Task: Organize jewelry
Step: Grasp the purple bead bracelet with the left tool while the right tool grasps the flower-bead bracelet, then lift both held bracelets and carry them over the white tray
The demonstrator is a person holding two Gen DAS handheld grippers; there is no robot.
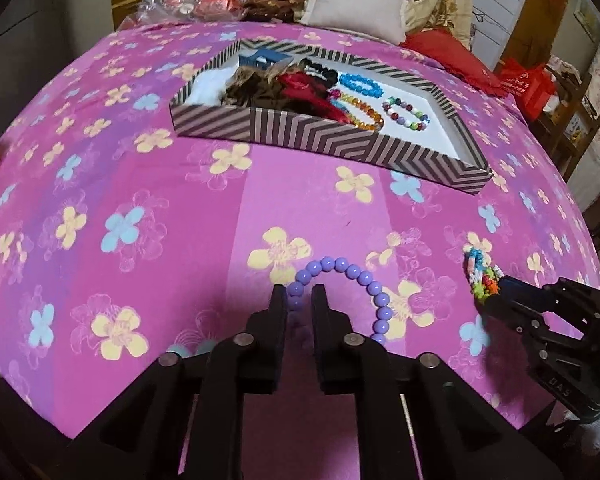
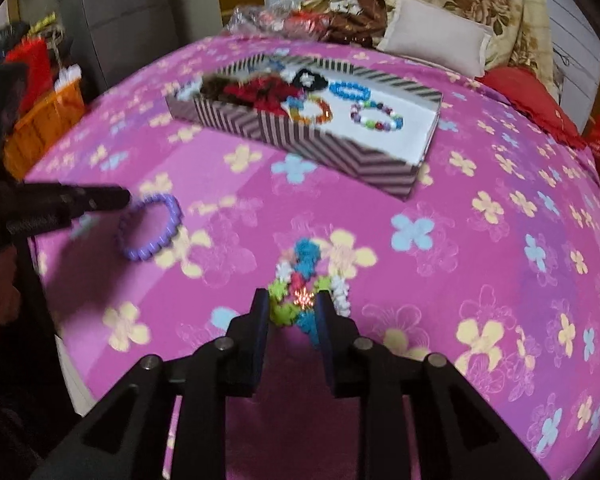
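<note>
Near the bed's front edge — left claw (image 1: 299, 294) pinching purple round-bead bracelet (image 1: 350, 270); right claw (image 2: 292, 300) straddling multicoloured star-bead bracelet (image 2: 308, 276), grip unclear — either may slip, snagging the floral sheet.

"DAS" on right hand-held gripper (image 1: 496, 298).

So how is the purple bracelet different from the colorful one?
The purple bracelet is one color, made of smooth round beads; the colorful bracelet mixes blue, green, white and orange in spiky little pieces. The purple bracelet lies open in a wide ring, while the colorful bracelet looks bunched up. The left gripper is around the purple one, the right gripper around the colorful one. Both lie on the pink flowered cover, outside the striped box.
</note>
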